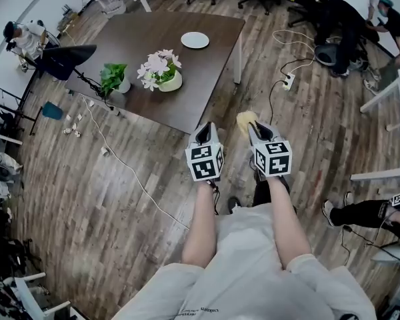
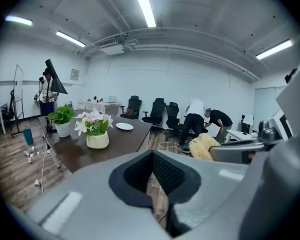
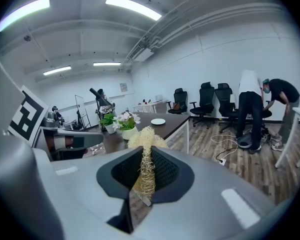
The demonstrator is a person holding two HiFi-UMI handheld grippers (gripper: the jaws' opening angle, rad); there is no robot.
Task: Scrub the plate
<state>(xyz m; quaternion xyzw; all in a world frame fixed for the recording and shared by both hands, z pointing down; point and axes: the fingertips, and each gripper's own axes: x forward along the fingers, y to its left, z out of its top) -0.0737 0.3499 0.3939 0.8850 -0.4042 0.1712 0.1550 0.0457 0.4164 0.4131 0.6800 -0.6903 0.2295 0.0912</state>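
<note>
Two grippers held over floor, short of table (image 1: 147, 42) near corner. Left gripper (image 1: 204, 131): fingers closed, nothing between. Right gripper (image 1: 257, 129): fingers pinching fibrous scrubber (image 1: 245, 120) by thin strand, bulk past tips. Plate (image 1: 195, 40) loose at table's far side, beyond flower pot (image 1: 163, 75). Risks: scrubber pulls free under pressure; unheld plate skids toward edge; your reach clips flowers.

White plate (image 1: 195, 40), straw-yellow scrubber (image 3: 144, 156)
</note>
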